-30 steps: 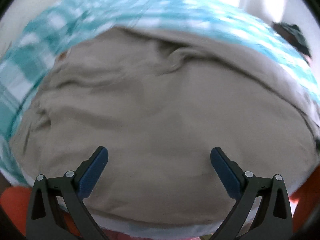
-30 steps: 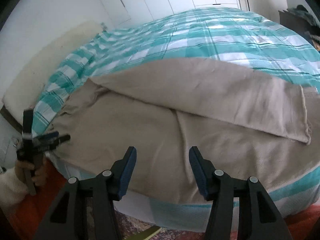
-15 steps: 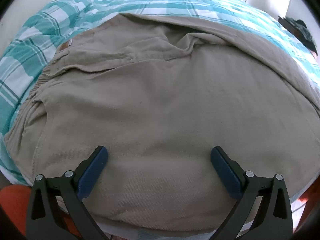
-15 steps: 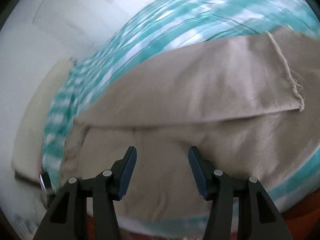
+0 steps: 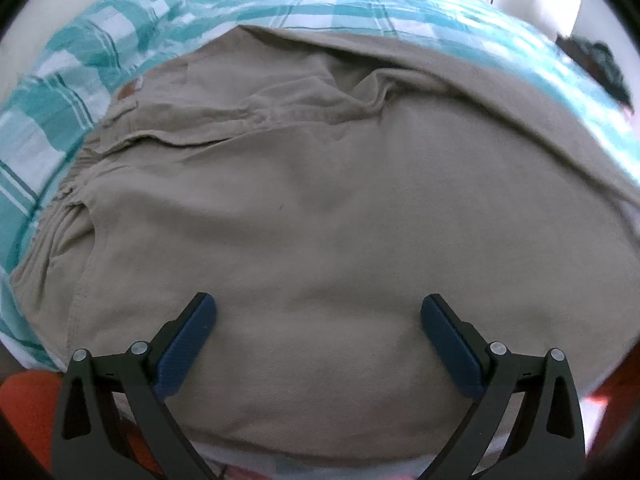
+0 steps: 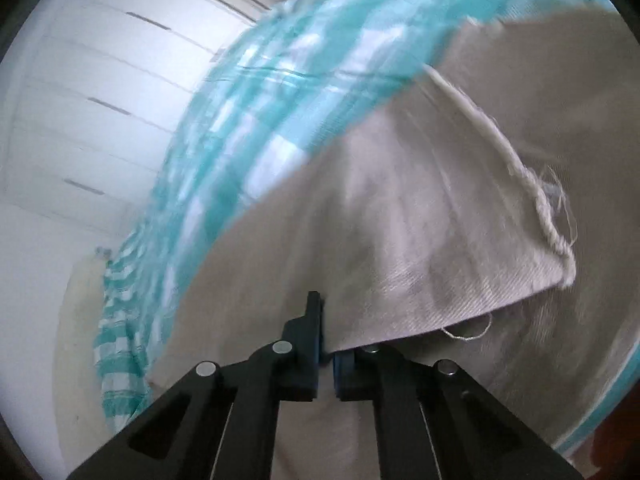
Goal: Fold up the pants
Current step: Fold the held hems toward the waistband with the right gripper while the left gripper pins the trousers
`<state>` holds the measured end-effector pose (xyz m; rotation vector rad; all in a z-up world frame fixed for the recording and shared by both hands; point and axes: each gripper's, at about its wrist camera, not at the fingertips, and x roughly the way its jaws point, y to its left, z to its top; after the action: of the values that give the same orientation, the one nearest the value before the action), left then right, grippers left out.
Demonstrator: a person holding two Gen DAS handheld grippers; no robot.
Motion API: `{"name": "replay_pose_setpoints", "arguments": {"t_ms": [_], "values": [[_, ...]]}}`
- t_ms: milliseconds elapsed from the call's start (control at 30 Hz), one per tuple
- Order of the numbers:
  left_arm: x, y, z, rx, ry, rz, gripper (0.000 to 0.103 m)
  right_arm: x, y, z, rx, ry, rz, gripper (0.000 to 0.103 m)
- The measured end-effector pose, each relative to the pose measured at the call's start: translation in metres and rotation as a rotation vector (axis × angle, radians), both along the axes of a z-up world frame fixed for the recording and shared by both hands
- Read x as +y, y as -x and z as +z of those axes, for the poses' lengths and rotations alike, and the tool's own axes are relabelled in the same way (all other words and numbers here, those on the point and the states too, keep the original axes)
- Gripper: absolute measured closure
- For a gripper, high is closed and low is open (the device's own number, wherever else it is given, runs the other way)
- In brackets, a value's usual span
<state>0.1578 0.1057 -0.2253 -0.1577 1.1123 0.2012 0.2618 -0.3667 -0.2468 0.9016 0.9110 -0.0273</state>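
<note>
While the pants lie on the bed: two grippers work them.
Pants [image 5: 320, 208]: beige, spread over the teal check bedspread [image 5: 60, 92], waist at 9 o'clock in the left view.
Right gripper [image 6: 326, 354]: fingers pinched together on the leg edge, near the frayed hem [image 6: 532, 196] at 2 o'clock.
Left gripper [image 5: 318, 340]: fingers wide apart, hovering over the seat, holding nothing.
Doing it well: judged, carry the leg across in line, keep the edge taut, and pin the seat with the left.
Labels: small brown patch [image 5: 129, 90] at 10 o'clock; writing unreadable.
</note>
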Motion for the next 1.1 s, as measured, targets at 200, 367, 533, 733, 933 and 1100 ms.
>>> {"name": "replay_pose_setpoints", "arguments": {"t_ms": [200, 367, 533, 733, 933, 1100], "values": [[0.046, -0.034, 0.050, -0.126, 0.354, 0.058, 0.001, 0.013, 0.011, 0.111, -0.294, 0.041, 0.248, 0.100], [0.083, -0.086, 0.061, -0.171, 0.570, 0.126, 0.001, 0.024, 0.051, 0.177, -0.473, 0.092, 0.424, 0.099], [0.116, -0.119, 0.042, -0.148, 0.656, 0.274, 0.002, 0.021, 0.083, 0.200, -0.544, 0.088, 0.501, 0.100], [0.116, -0.129, 0.036, -0.102, 0.679, 0.241, 0.099, -0.003, 0.117, 0.208, -0.592, 0.082, 0.633, 0.100], [0.092, -0.121, 0.081, -0.192, 0.675, 0.234, 0.100, -0.036, 0.035, 0.157, -0.264, 0.232, 0.537, 0.099], [0.067, -0.064, 0.150, -0.338, 0.520, 0.133, 0.097, -0.045, -0.013, 0.186, -0.410, 0.276, 0.505, 0.099]]}}
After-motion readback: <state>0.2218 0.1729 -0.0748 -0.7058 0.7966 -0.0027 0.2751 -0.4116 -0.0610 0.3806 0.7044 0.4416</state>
